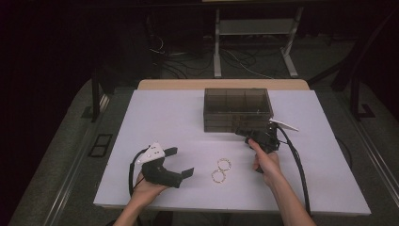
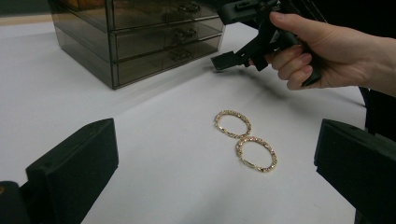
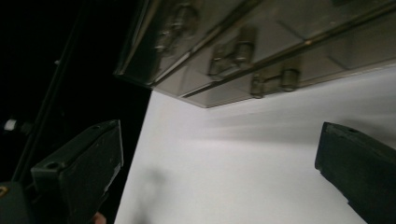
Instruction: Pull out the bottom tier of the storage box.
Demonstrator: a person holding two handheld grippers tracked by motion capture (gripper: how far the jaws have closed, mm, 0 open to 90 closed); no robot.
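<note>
On the left of the high view we see the left gripper (image 1: 181, 162) held low over the white table (image 1: 160, 117), its jaws spread wide with nothing between them. In the left gripper view those two black jaws stand far apart at the bottom corners, and the pair of gold hoop earrings (image 2: 245, 140) lies on the table ahead of them, between the lines of the two jaws and nearer the right-hand one. The two hoops touch each other, one just beyond the other. Neither jaw touches them.

Moving right in the high view, the earrings (image 1: 221, 170) lie just to the right of the left gripper's fingertips and well short of the right gripper (image 1: 248, 133), which is held up near the front of the smoky clear drawer box (image 1: 237, 109). In the right gripper view its jaws are also wide apart and hold nothing; the drawer box (image 3: 261, 46) fills the space ahead and above them, tilted in that view, with three small drawer knobs showing, and a strip of bare table separates the jaws from the box front. In the left gripper view the right hand (image 2: 327, 51) wraps the right gripper's handle beside the box.

We can read no brand, label or writing on the box, the earrings or the grippers.
</note>
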